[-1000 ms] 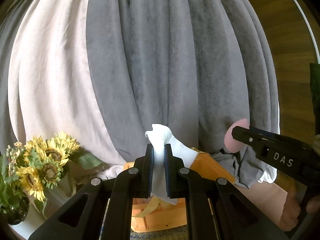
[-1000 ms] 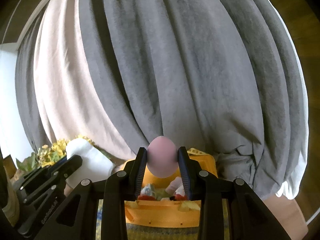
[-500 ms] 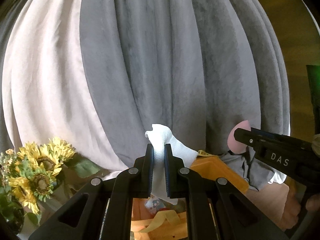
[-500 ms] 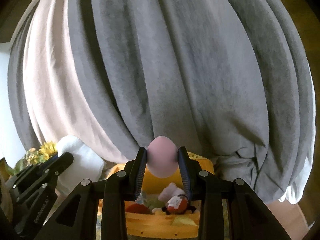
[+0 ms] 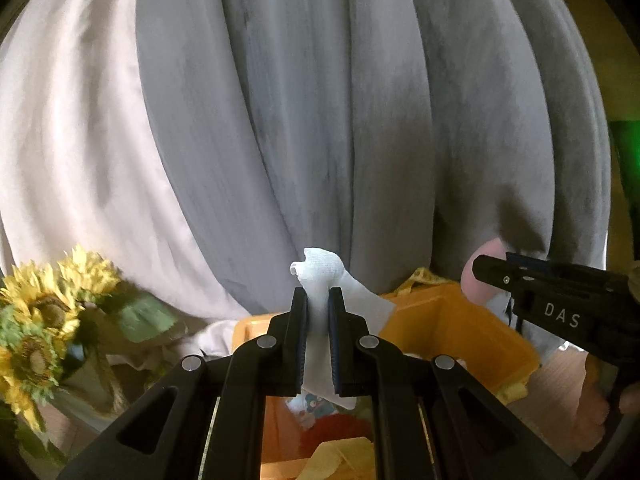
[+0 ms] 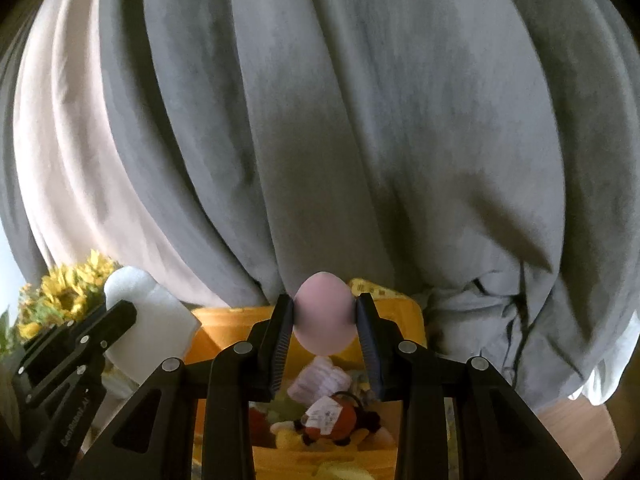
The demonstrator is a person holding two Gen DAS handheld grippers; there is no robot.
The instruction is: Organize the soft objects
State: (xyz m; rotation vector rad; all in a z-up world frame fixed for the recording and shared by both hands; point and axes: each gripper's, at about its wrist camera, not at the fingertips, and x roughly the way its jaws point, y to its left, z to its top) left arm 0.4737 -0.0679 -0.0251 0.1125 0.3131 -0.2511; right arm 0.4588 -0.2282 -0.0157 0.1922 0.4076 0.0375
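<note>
My left gripper [image 5: 318, 300] is shut on a white folded cloth [image 5: 320, 276] and holds it above an orange bin [image 5: 456, 324]. My right gripper [image 6: 324, 308] is shut on a pink egg-shaped soft ball [image 6: 324, 312] above the same orange bin [image 6: 236, 320]. Inside the bin lie several soft toys, among them a pale folded cloth [image 6: 320, 378] and an orange and black plush [image 6: 340, 420]. The right gripper shows at the right of the left wrist view [image 5: 484, 276] with the pink ball [image 5: 480, 280]. The left gripper [image 6: 124, 312] and white cloth [image 6: 152, 320] show at the left of the right wrist view.
Grey and pale curtains [image 5: 320, 120] hang close behind the bin. A bunch of sunflowers [image 5: 44, 320] stands at the left, also in the right wrist view [image 6: 60, 296]. Wooden floor [image 6: 580, 432] shows at the lower right.
Both grippers have moved forward over the bin, so its contents show below the fingers. Both grips are unchanged.
</note>
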